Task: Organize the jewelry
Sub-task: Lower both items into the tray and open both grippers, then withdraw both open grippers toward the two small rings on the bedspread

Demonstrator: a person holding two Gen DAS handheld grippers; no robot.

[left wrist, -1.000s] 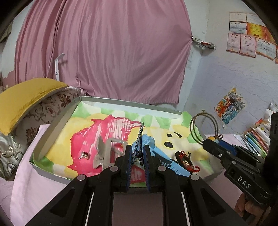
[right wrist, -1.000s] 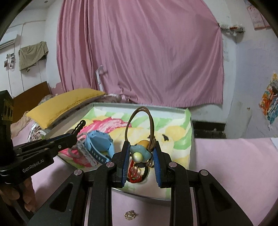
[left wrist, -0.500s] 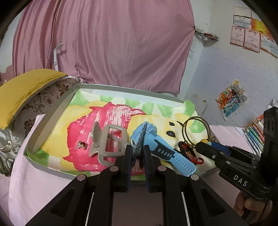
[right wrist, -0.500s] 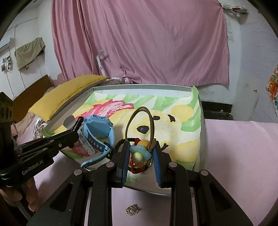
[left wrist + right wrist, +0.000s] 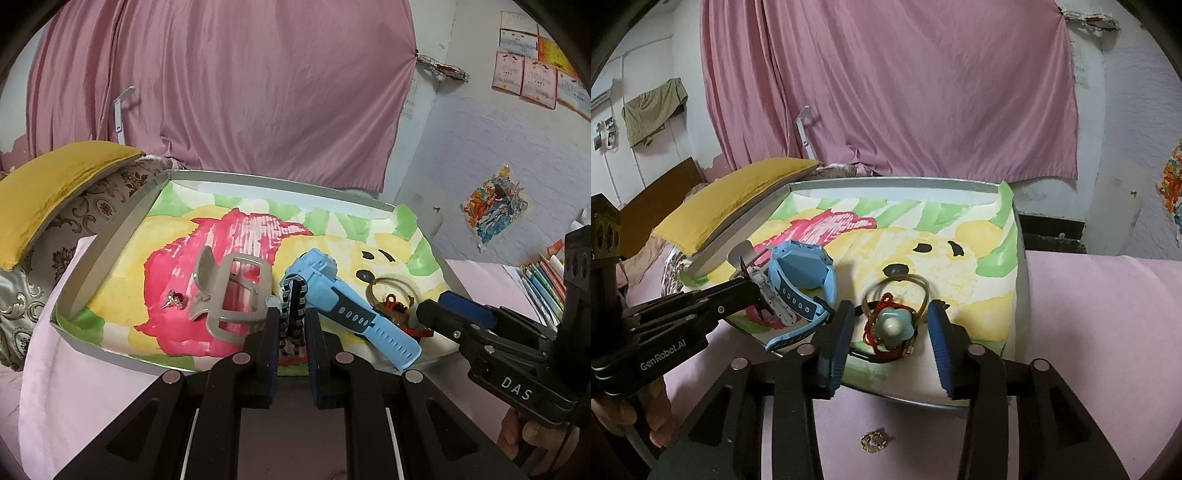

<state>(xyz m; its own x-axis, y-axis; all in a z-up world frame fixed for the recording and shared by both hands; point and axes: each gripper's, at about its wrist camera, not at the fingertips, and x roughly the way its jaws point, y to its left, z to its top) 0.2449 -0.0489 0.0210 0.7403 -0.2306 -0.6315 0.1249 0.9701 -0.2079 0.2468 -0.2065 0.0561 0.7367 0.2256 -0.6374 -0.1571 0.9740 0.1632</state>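
Note:
A shallow tray [image 5: 110, 243] lined with a painted sheet lies on the pink bedcover. My left gripper [image 5: 291, 325] is shut on a black-and-white bracelet [image 5: 293, 314] at the tray's near edge, beside a blue watch [image 5: 343, 306]. My right gripper [image 5: 892, 328] is open over the tray's near edge; a hair tie with a blue charm [image 5: 892, 325] and a red cord lies between its fingers, loose. The watch [image 5: 801, 277] and the left gripper show at the left of the right wrist view.
A grey hair claw [image 5: 229, 295] and a small earring [image 5: 173, 299] lie in the tray's left part. A small metal ornament [image 5: 873, 441] lies on the bedcover in front of the tray. Pillows [image 5: 55, 184] press against the tray's left side. Books [image 5: 543, 280] stand at the right.
My right gripper has lowered to the tray, opened and let go of the hair tie, which now lies flat. My left gripper has lowered the bracelet to the tray's near edge.

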